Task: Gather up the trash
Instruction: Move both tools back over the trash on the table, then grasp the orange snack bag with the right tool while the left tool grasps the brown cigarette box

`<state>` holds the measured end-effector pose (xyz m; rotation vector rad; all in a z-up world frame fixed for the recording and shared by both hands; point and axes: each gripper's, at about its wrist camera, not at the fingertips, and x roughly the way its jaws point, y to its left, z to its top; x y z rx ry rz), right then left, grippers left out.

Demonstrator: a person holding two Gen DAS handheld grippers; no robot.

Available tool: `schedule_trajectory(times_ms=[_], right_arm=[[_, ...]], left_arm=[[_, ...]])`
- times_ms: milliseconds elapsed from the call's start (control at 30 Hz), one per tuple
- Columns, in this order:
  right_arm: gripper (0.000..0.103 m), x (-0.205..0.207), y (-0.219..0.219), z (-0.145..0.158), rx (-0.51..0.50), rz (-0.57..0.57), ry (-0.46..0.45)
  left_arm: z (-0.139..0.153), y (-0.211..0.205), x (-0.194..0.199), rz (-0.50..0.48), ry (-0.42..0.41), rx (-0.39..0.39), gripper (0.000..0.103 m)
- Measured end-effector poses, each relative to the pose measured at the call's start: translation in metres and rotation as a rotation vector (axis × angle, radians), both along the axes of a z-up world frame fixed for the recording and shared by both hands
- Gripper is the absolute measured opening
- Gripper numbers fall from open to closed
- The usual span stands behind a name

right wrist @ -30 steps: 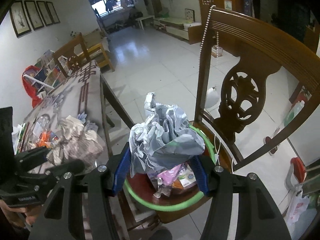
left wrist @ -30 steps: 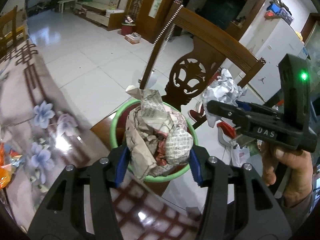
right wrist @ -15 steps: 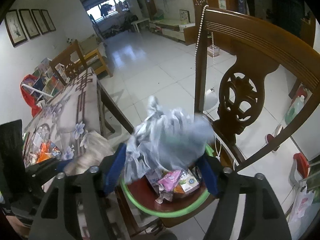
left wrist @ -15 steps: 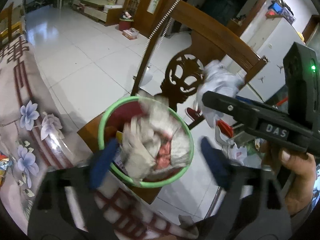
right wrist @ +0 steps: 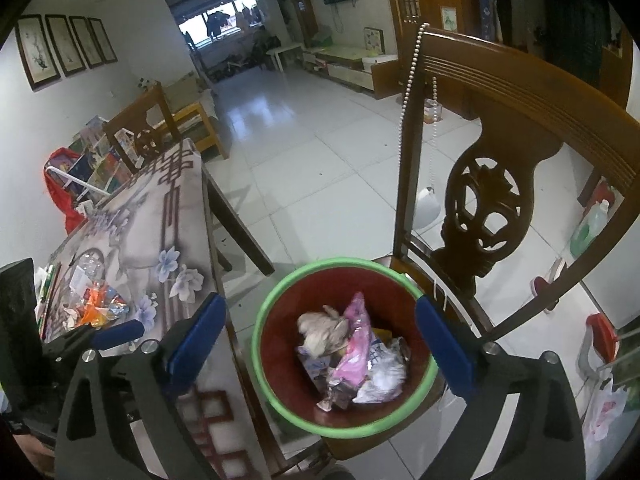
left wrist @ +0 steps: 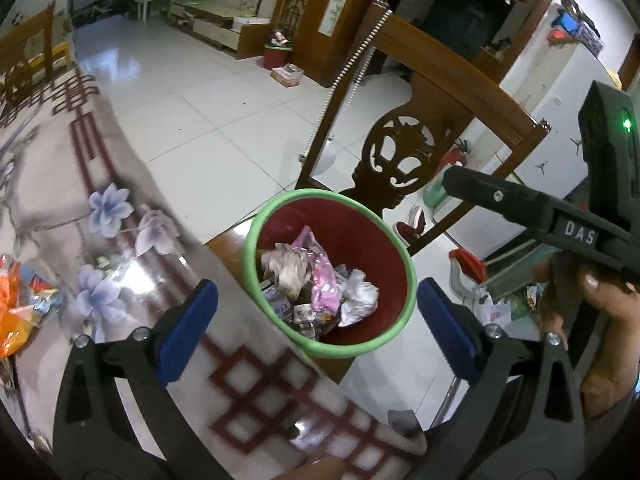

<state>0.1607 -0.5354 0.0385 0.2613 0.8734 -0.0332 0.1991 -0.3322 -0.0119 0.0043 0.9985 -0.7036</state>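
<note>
A red bin with a green rim [left wrist: 400, 248] [right wrist: 264, 328] stands on a wooden chair seat beside the table. It holds crumpled newspaper [left wrist: 290, 268] [right wrist: 322, 328], a pink wrapper [left wrist: 320, 276] [right wrist: 354, 344] and white crumpled paper [left wrist: 360, 296] [right wrist: 382, 376]. My left gripper [left wrist: 318, 320] is open and empty above the bin. My right gripper [right wrist: 320, 344] is open and empty above the bin too; it also shows in the left wrist view [left wrist: 520, 208].
The carved wooden chair back [left wrist: 404, 152] [right wrist: 488, 208] rises just behind the bin. The flower-patterned table [left wrist: 100, 240] [right wrist: 152, 216] lies to the left, with orange wrappers [left wrist: 12, 312] [right wrist: 96, 308] on it. White tiled floor lies beyond.
Both grippers opened and let go of their crumpled paper balls, which dropped into the bin. Both grippers are now empty.
</note>
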Motion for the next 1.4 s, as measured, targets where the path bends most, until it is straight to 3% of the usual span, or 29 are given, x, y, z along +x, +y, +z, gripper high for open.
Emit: schedule_trajectory(times_ms=[300,667,967,1067,1400], right_arm=[[0.093,0.009,0.048,0.009,-0.025,0.106,-0.013],[0.093,0.022,0.151,0.011,-0.072,0.307,-0.017],[0.096,0.032,0.264,-0.020,-0.201,0.544,0.014],[0.096,0.034,0.294,-0.032,-0.256,0.606,0.011],[0.096,0.053,0.346,-0.068,-0.351,0.741,0.024]], left_arm=[[0.015,0.052,-0.017,0.088,-0.024,-0.015,0.098],[0.016,0.176,-0.047,0.284,-0.039,0.029,0.098],[-0.007,0.267,-0.074,0.454,-0.031,0.119,0.098],[-0.020,0.288,-0.079,0.482,0.001,0.116,0.098],[-0.059,0.314,-0.083,0.504,0.060,0.162,0.098]])
